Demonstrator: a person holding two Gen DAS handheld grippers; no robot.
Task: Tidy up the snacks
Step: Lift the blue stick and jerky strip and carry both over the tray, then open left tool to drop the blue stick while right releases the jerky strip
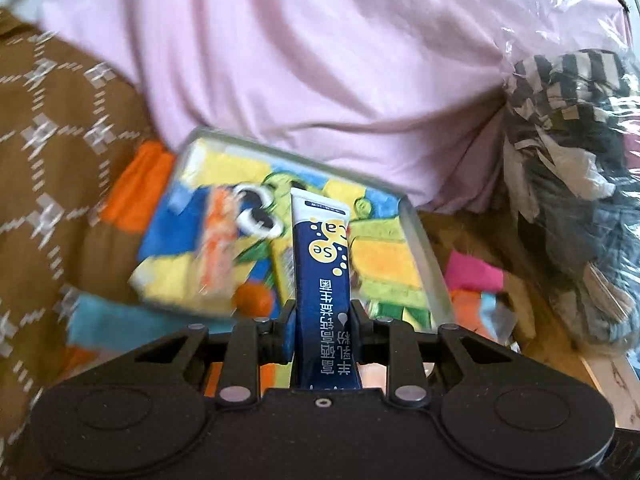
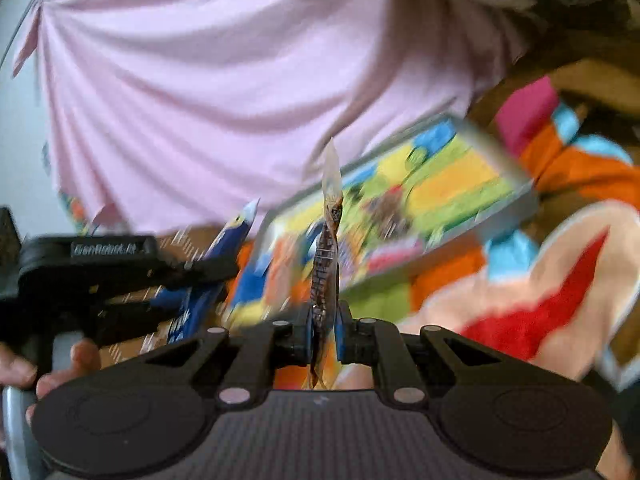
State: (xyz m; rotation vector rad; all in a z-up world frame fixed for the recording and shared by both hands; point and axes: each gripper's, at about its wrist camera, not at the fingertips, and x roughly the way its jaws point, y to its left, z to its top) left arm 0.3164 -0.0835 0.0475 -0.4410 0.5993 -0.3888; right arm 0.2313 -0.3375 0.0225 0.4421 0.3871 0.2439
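Note:
My left gripper (image 1: 323, 316) is shut on a dark blue snack stick pack (image 1: 322, 280) with yellow dots and white print, held upright over a clear tray (image 1: 424, 248) that lies on a colourful cartoon blanket. An orange and white snack packet (image 1: 218, 248) lies in the tray's left part, blurred. My right gripper (image 2: 324, 322) is shut on a thin brown and clear snack packet (image 2: 328, 248), seen edge-on. In the right wrist view the left gripper (image 2: 120, 272) with the blue pack (image 2: 224, 256) is at the left, and the tray (image 2: 500, 208) lies ahead.
A pink quilt (image 1: 320, 60) is heaped behind the tray. A brown patterned cloth (image 1: 48, 160) lies at the left. A clear plastic bag of dark striped clothes (image 1: 572, 168) sits at the right. The colourful blanket (image 2: 560, 300) spreads to the right.

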